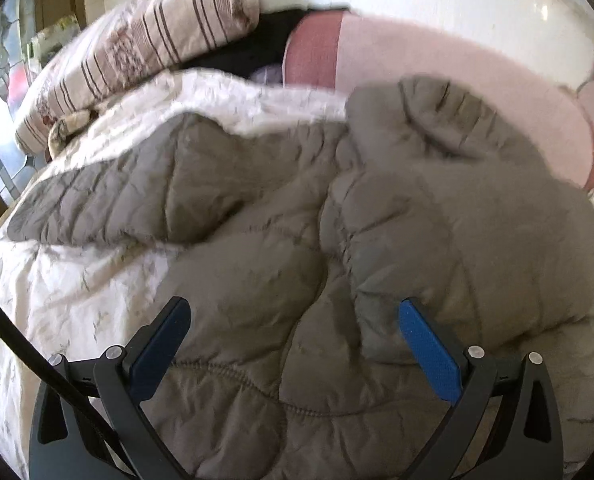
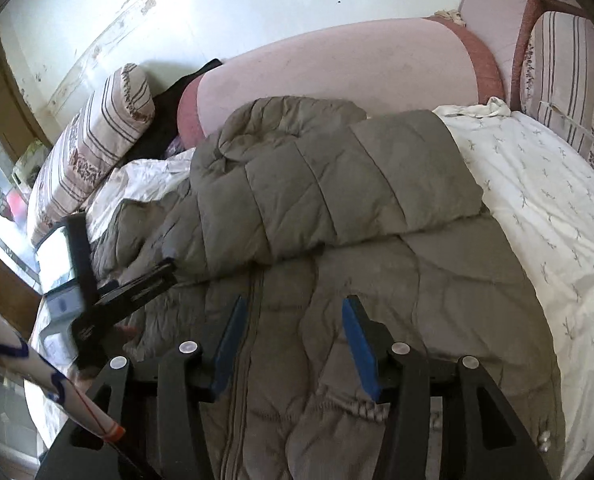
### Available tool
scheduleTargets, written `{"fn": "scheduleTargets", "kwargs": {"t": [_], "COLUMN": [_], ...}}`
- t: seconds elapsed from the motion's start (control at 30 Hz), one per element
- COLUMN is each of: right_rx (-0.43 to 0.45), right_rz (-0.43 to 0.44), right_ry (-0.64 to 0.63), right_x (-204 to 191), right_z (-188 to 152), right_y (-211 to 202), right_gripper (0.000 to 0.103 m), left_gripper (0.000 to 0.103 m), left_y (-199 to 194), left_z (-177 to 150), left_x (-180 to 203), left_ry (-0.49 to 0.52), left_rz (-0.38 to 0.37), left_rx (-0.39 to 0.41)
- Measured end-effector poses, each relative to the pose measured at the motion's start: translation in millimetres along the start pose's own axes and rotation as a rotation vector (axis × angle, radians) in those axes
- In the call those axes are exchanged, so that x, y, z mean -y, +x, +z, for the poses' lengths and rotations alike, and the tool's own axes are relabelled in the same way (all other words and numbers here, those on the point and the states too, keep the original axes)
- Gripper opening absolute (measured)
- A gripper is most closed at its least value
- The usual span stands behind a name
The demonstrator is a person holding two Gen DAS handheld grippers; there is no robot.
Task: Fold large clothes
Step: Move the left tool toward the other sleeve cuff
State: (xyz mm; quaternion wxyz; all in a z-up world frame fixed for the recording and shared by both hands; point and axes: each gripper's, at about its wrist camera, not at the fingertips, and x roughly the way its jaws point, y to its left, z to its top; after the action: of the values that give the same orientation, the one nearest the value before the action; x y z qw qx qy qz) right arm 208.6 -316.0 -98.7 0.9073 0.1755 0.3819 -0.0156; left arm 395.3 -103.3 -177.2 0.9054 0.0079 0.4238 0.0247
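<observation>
A grey-brown quilted puffer jacket (image 1: 377, 216) lies spread on the bed's white flowered sheet (image 1: 57, 280). In the right wrist view the jacket (image 2: 337, 184) has one sleeve folded across its body, and its zipper line runs toward the camera. My left gripper (image 1: 295, 312) hovers just over the jacket's lower part, jaws wide open and holding no fabric. It also shows from the side as the left gripper (image 2: 157, 276) at the jacket's left edge. My right gripper (image 2: 295, 304) is open above the jacket's front near the zipper, with nothing pinched between its pads.
A striped pillow (image 1: 145, 48) lies at the bed's left end and another striped pillow (image 2: 569, 92) at the right. A pink padded headboard (image 2: 337, 68) runs behind, with a dark garment (image 2: 173, 96) against it. A person's white patterned sleeve (image 2: 37, 364) is at the lower left.
</observation>
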Motion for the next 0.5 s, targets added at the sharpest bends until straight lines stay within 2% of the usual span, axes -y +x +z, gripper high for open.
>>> {"fn": "scheduleTargets", "kwargs": {"t": [0.03, 0.13, 0.27, 0.5], "right_rx": [-0.003, -0.002, -0.042, -0.088], "right_rz": [0.008, -0.011, -0.012, -0.052], "right_ry": [0.002, -0.005, 0.030, 0.051], "right_x": [1.5, 10.5, 29.6, 46.0], "right_z": [-1.7, -5.4, -11.0, -10.6], "right_y": [-0.8, 4.0, 23.3, 52.3], "right_gripper": [0.055, 0.056, 0.056, 0.056], "left_gripper": [0.103, 0.103, 0.103, 0.103], "left_y": [5.8, 6.0, 1.8, -24.4], "left_z": [-1.5, -3.1, -2.5, 7.8], "left_x": [0.2, -1.8, 0.1, -12.5], "left_ry": [0.003, -0.008, 0.012, -0.050], "left_rz": [0.003, 0.002, 0.012, -0.014], "left_rx": [-0.020, -0.005, 0.021, 0.138]}}
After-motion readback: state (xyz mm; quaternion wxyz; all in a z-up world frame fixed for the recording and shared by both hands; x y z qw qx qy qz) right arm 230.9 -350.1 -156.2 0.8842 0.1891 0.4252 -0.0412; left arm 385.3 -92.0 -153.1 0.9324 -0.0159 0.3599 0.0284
